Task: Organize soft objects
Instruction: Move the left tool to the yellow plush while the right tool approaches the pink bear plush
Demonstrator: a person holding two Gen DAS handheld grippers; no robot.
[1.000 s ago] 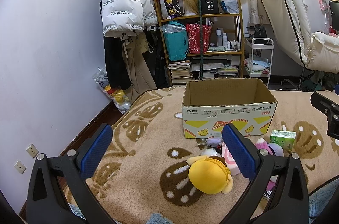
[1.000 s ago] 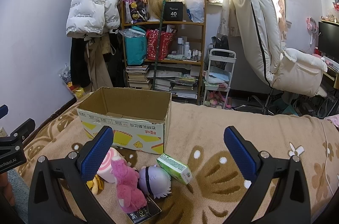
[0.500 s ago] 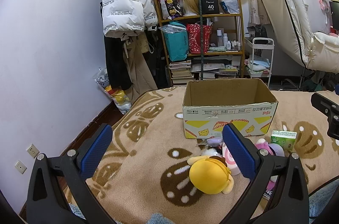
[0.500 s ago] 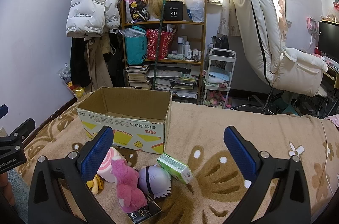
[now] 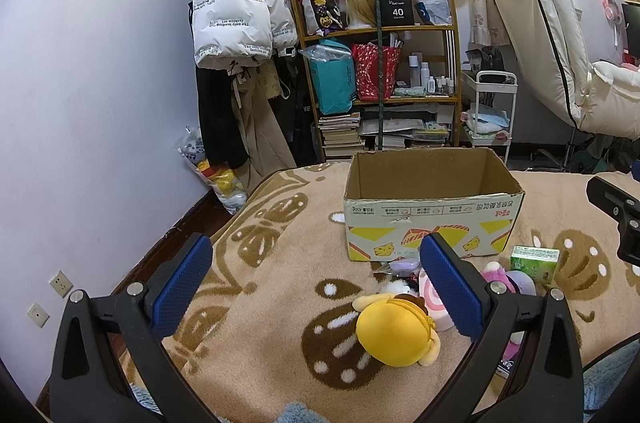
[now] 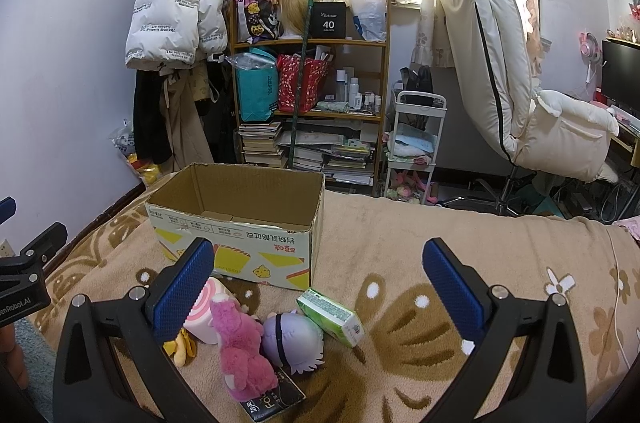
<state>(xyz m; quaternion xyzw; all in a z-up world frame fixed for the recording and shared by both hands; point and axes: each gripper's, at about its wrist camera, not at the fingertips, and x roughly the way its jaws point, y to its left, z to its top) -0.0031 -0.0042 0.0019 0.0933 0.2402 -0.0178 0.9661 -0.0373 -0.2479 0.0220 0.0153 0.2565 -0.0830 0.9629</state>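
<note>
A beige patterned blanket (image 5: 280, 263) covers the bed on which I work. On it stands an open cardboard box (image 5: 432, 223), flaps cut away, its interior showing only bare cardboard walls and bottom flaps as far as either view reaches. In front of the box lies a cluster of soft objects: a yellow plush (image 5: 394, 337) nearest my left gripper; a pink-and-white swirl-roll plush (image 6: 200, 315) touching it; a pink plush (image 6: 240, 347) lying across a dark flat packet (image 6: 276, 401); a round purple-haired plush head (image 6: 292, 337) just beside the pink one; and a green tissue pack (image 6: 330, 311) at the right edge of the cluster, close to the box's corner. My left gripper (image 5: 316, 287) hangs above the blanket with its blue pads (image 5: 182, 283) spread wide apart, holding and touching nothing; the yellow plush lies between its fingers in view. My right gripper (image 6: 318, 289) is likewise spread wide and holds nothing, with the pink plush, the purple head and the tissue pack below and between its pads (image 6: 452, 285).
</note>
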